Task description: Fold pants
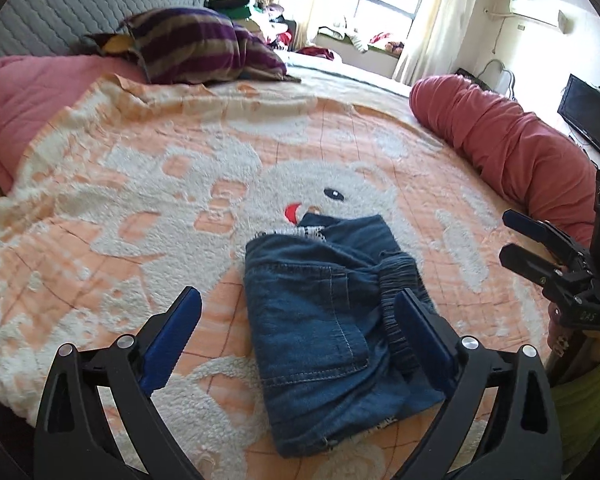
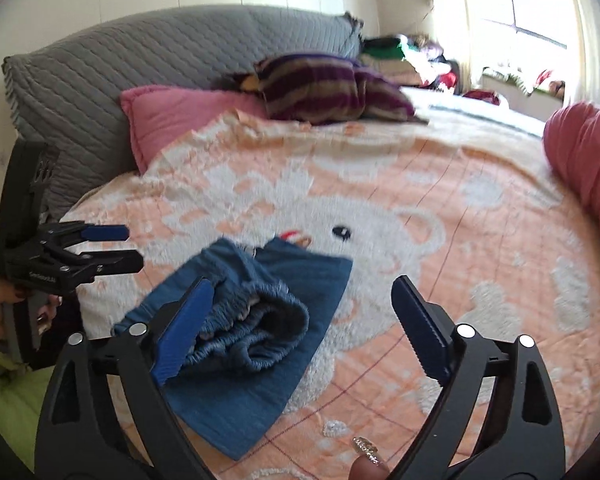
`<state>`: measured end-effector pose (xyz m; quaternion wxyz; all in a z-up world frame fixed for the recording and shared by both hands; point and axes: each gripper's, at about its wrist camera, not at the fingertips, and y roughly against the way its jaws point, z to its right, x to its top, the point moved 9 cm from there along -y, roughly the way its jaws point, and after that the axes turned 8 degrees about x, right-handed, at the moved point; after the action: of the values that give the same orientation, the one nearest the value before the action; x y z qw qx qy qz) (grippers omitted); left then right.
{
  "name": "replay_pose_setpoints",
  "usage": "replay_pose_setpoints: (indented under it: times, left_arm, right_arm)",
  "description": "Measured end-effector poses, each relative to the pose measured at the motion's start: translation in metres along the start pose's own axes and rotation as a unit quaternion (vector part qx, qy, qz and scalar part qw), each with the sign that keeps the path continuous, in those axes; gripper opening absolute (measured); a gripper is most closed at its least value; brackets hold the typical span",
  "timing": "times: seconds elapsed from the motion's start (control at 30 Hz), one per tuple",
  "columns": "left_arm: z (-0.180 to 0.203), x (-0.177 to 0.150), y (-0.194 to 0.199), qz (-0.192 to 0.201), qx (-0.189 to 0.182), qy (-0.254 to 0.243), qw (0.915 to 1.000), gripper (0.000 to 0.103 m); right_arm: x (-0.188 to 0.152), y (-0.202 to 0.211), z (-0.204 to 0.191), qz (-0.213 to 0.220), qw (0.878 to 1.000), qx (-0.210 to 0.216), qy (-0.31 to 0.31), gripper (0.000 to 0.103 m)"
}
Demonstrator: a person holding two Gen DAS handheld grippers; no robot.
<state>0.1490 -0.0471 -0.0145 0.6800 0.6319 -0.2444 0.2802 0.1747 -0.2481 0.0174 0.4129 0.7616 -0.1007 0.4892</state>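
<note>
Pants (image 1: 332,332) folded on blanket (image 1: 140,200) — between left claw (image 1: 300,340) fingers, both claws spread wide, right claw (image 2: 300,332) alongside

pants (image 1: 332,320): 1 (folded) | grippers: 2 | striped pillow (image 1: 204,44): 1

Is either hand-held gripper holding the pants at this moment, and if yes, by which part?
Nothing is held. The left hand-held gripper and the right hand-held gripper are both open above the folded pants, which lie free on the blanket.
</note>
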Motion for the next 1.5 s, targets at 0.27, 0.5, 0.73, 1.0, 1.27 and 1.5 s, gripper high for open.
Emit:
replay_pose_setpoints:
  times: [0.27,0.5,0.73,1.0,1.27,1.5]
  left_arm:
    - [-0.007,0.003,0.031,0.025,0.026,0.0,0.9993,0.098]
    - [-0.014,-0.006,0.052,0.026,0.045,0.005,0.9986,0.099]
    - [-0.024,-0.034,0.065,0.004,0.054,0.01,0.9985,0.099]
    - [-0.035,-0.063,0.074,-0.01,0.08,0.001,0.9968,0.099]
    - [-0.024,-0.094,0.057,-0.065,0.055,0.0,0.9963,0.099]
    - [-0.02,-0.102,0.06,-0.067,0.058,-0.007,0.996,0.099]
  right_arm:
    - [0.013,0.023,-0.004,0.034,0.999,-0.011,0.005,0.094]
    - [0.012,0.039,-0.019,0.035,0.999,-0.024,0.022,0.094]
    - [0.0,0.048,-0.038,0.024,0.999,-0.038,0.031,0.094]
    - [-0.043,0.05,-0.062,-0.011,0.998,-0.057,0.006,0.094]
    - [-0.095,0.038,-0.069,-0.078,0.992,-0.074,-0.06,0.094]
    - [-0.098,0.041,-0.071,-0.082,0.991,-0.088,-0.066,0.094]
